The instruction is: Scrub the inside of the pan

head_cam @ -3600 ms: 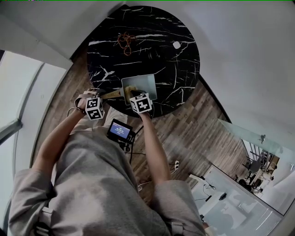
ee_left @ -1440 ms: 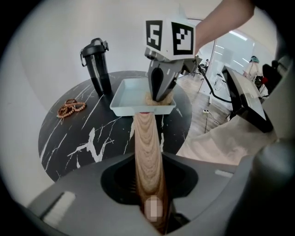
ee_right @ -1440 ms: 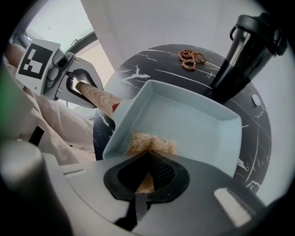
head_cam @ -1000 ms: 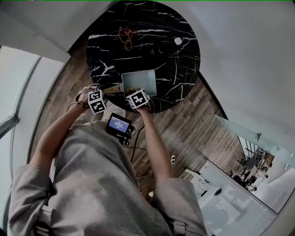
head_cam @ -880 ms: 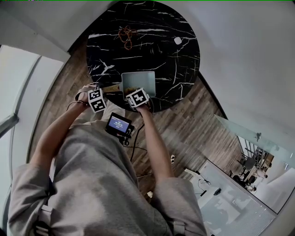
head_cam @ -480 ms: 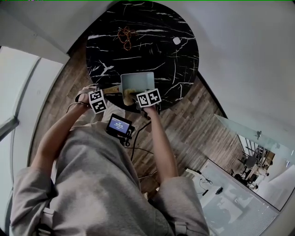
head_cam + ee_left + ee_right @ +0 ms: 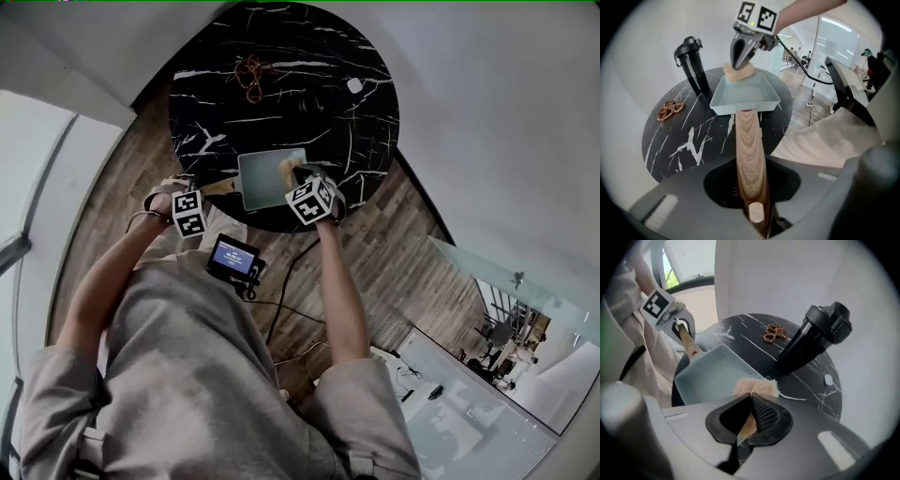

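Observation:
A pale blue rectangular pan (image 7: 267, 178) with a wooden handle (image 7: 222, 187) lies near the front edge of the round black marble table (image 7: 281, 56). My left gripper (image 7: 751, 190) is shut on the wooden handle (image 7: 749, 140), and the pan (image 7: 740, 96) stretches away from it. My right gripper (image 7: 751, 401) is shut on a tan fibrous scrubbing pad (image 7: 757, 386). It holds the pad (image 7: 739, 72) just above the pan's far rim, at the right corner in the head view. The inside of the pan (image 7: 715, 373) looks bare.
A black lidded bottle (image 7: 811, 341) stands beyond the pan, with a brown bead bracelet (image 7: 774, 333) next to it and a small white disc (image 7: 828, 379) further right. A small screen device (image 7: 232, 260) hangs at the person's waist, and a cable runs over the wooden floor.
My right gripper has swung with the pad from the pan's near left part across to its right far corner and risen. The left gripper has kept its hold on the handle.

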Motion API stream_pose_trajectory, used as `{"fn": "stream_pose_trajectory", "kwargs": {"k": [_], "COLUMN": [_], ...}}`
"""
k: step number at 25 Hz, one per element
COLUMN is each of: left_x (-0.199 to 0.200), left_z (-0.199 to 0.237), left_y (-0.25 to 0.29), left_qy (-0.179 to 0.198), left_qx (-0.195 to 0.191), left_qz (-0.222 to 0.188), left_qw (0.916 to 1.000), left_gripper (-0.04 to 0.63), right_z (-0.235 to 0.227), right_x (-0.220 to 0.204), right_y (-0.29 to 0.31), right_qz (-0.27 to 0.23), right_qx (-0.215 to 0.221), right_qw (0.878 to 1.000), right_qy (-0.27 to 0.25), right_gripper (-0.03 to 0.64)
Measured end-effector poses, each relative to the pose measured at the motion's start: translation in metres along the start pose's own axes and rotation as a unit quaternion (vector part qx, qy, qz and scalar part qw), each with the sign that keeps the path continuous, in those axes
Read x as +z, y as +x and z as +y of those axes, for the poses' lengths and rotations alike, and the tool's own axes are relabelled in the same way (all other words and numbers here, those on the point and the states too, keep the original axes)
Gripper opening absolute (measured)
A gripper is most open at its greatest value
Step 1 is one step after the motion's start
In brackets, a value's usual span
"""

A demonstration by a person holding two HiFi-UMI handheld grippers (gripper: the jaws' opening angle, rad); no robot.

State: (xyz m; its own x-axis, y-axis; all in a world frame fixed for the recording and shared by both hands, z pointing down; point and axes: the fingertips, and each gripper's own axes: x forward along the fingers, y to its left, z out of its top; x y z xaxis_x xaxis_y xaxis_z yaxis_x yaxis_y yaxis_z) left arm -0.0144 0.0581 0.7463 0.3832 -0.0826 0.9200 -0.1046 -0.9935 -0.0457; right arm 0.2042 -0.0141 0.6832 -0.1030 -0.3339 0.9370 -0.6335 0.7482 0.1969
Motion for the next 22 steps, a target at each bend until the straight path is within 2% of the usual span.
{"fn": "stream_pose_trajectory", "kwargs": {"k": [2, 6, 9, 14, 22], "left_x": [-0.001, -0.005, -0.005, -0.007, -0.008], "left_z": [-0.004, -0.006, -0.005, -0.008, -0.004], "left_y": [-0.001, -0.001, -0.001, 0.0, -0.001], "left_qy": [0.002, -0.008, -0.01, -0.04, -0.076], "left_qx": [0.001, -0.006, -0.008, -0.025, -0.033], "left_qz": [0.0, 0.008, 0.009, 0.007, 0.012], "left_qw": [1.0, 0.9999, 0.9999, 0.9989, 0.9965], "left_gripper": [0.08, 0.08, 0.077, 0.072, 0.072], "right_z": [-0.009, -0.008, -0.013, -0.011, 0.007], "right_x": [-0.001, 0.0, 0.001, -0.004, -0.024], "right_y": [0.013, 0.039, 0.049, 0.056, 0.053], "right_qz": [0.019, 0.062, 0.089, 0.123, 0.183], "right_qx": [-0.026, -0.032, -0.043, -0.022, 0.048], "right_qw": [0.999, 0.99, 0.982, 0.98, 0.972], "right_qy": [-0.04, -0.123, -0.162, -0.155, -0.138], "right_gripper": [0.02, 0.02, 0.02, 0.018, 0.018]}}
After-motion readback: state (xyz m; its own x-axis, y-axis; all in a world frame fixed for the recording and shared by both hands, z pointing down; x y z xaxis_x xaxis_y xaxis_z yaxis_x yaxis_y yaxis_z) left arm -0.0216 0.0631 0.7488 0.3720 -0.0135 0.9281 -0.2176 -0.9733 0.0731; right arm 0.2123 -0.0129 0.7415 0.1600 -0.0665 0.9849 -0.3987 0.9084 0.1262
